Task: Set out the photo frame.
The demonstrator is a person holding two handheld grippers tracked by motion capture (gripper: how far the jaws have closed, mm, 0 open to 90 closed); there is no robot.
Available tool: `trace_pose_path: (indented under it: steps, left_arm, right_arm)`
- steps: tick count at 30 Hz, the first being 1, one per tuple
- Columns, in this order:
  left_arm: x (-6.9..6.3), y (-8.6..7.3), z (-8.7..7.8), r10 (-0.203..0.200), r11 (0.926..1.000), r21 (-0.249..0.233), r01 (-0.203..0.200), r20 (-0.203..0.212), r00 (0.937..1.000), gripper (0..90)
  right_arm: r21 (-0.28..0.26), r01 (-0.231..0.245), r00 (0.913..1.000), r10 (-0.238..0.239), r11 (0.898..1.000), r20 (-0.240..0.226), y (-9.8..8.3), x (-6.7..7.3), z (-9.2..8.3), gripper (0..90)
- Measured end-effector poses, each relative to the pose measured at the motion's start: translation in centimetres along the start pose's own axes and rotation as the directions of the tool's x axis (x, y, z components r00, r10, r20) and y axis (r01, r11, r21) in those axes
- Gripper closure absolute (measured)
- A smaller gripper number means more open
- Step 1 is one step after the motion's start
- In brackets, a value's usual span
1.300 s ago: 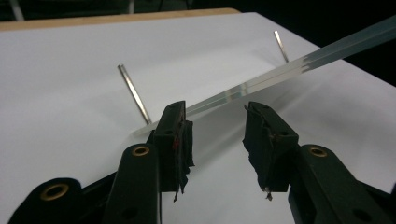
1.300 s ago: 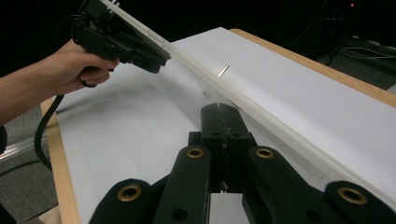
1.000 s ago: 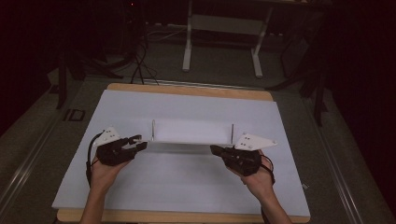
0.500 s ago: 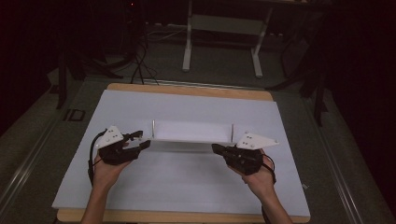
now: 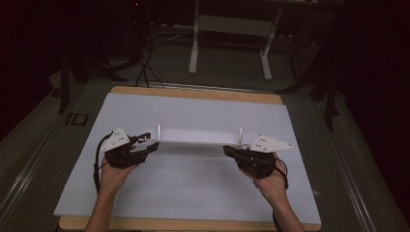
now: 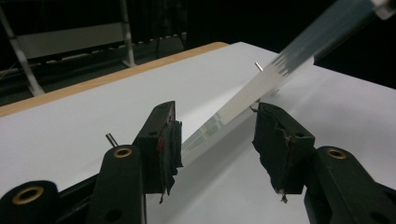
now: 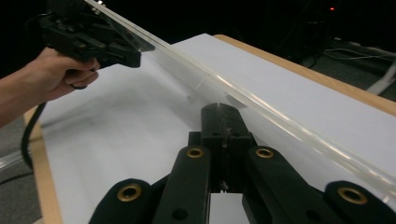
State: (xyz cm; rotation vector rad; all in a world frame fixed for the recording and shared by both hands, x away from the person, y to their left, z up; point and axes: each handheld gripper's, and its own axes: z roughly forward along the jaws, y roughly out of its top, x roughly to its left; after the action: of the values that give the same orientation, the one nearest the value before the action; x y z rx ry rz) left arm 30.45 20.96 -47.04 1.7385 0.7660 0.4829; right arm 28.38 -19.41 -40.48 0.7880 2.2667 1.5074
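left hand-held gripper (image 5: 145, 145): jaws apart, just opening | right hand-held gripper (image 5: 229, 151): jaws closed together

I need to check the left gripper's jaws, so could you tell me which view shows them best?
The left gripper view: the left gripper stands open around the clear strip. The high view shows it small; the right gripper view, far off.

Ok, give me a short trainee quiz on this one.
1. How many metal pins stand up from the clear panel?
2. True or false: the jaws of the right gripper stand wide open.
3. Which gripper has the panel's edge between open jaws? A) left gripper B) right gripper
Key: 1) two. 2) false, they are shut. 3) A; its jaws have just been opening, pads clear of the panel.
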Motion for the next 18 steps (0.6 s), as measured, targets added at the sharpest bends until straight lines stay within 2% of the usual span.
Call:
trace_pose_path:
  steps: [7,11,15,18]
  left_arm:
    - [0.3,0.4,0.2,-0.027,0.9996,0.011,0.027,0.000,0.9996,48.8]
    - [0.4,0.6,0.3,-0.037,0.9992,0.015,0.037,-0.001,0.9993,48.9]
    - [0.6,0.9,0.4,-0.045,0.9988,0.019,0.045,-0.003,0.9990,49.0]
    - [0.7,1.0,0.4,-0.049,0.9986,0.020,0.049,-0.004,0.9988,49.0]
  right_arm:
    - [0.011,0.014,0.9990,-0.014,1.000,0.043,-0.2,-0.7,-0.1,89.4]
    - [0.013,0.009,0.9987,-0.010,1.000,0.050,-0.4,-1.3,-0.3,87.7]
    - [0.014,0.000,0.9987,0.000,1.000,0.052,-0.6,-2.1,-0.6,82.4]
    - [0.033,0.004,0.9982,-0.006,0.999,0.060,-0.8,-2.6,-0.7,79.0]
